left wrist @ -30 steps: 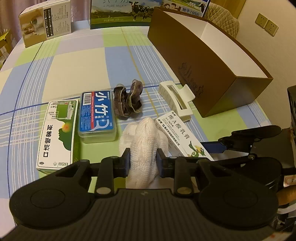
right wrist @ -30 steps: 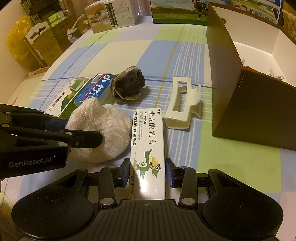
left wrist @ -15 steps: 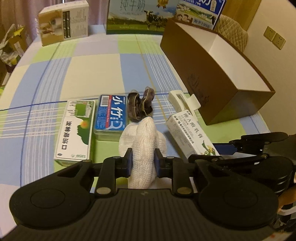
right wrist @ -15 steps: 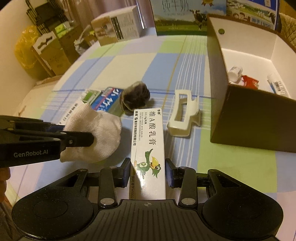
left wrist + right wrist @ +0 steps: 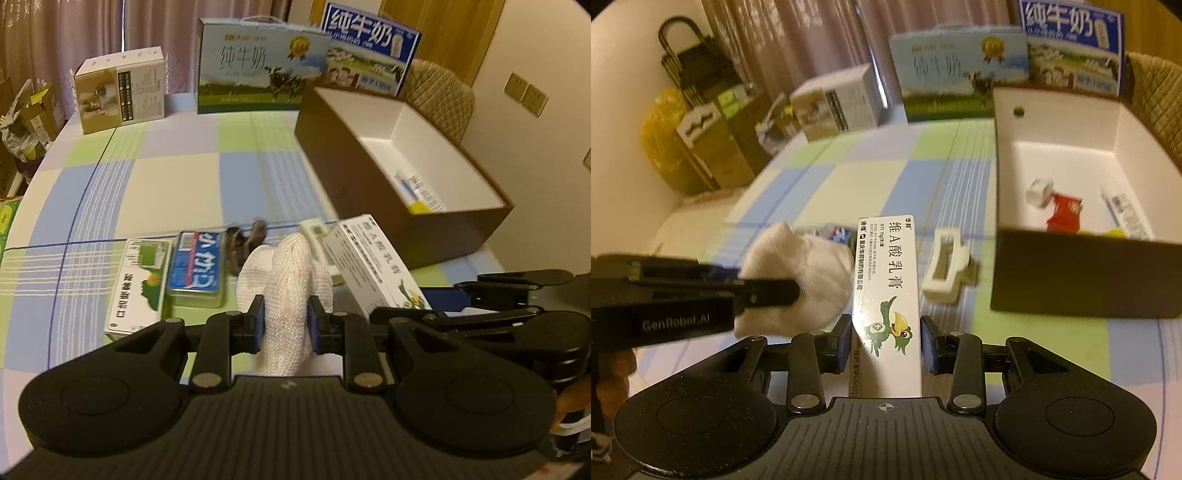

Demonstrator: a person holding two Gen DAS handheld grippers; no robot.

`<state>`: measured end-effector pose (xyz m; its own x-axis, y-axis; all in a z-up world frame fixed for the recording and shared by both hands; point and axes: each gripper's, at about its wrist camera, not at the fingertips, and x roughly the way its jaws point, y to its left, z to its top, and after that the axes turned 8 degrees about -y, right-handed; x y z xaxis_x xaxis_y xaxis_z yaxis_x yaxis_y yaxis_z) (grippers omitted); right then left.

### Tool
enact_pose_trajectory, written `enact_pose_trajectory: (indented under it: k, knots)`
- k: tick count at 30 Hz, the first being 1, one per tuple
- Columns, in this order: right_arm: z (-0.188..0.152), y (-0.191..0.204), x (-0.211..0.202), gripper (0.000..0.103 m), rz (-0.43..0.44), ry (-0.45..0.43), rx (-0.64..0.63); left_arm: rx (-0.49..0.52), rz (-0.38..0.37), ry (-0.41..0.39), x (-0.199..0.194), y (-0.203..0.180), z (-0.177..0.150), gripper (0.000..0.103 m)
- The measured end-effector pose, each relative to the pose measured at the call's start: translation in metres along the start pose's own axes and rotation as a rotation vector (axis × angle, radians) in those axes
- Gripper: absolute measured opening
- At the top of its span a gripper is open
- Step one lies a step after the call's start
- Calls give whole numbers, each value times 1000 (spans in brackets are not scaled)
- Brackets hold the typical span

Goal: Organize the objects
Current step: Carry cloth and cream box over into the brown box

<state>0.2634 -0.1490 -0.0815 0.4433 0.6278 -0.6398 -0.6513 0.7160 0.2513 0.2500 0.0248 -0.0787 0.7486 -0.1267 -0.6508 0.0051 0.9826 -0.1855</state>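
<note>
The ointment carton was held lengthwise in the right gripper, with the brown storage box ahead and to its right, nearer this gripper. The white sock was clamped in the left gripper, farther from that box.

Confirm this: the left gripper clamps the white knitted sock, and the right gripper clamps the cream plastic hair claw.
Half wrong. The right gripper clamps the white cardboard ointment box; the right wrist view shows the cream plastic hair claw lying free on the tablecloth. The sock part stands.
</note>
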Motion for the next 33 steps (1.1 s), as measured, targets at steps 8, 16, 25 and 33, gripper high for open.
enact_pose_trajectory:
  k: [8, 16, 25, 33]
  knots:
    - [15, -20, -39, 35, -11, -67, 17, 19, -61, -51, -11, -39, 24, 19]
    - [39, -62, -75, 35, -46, -140, 34, 41, -120, -96, -3, -81, 52, 19]
    - [69, -118, -86, 35, -129, -198, 51, 73, -145, -114, 34, -126, 82, 19]
    - [104, -169, -57, 35, -154, -187, 53, 102, -113, -92, 91, -146, 119, 19]
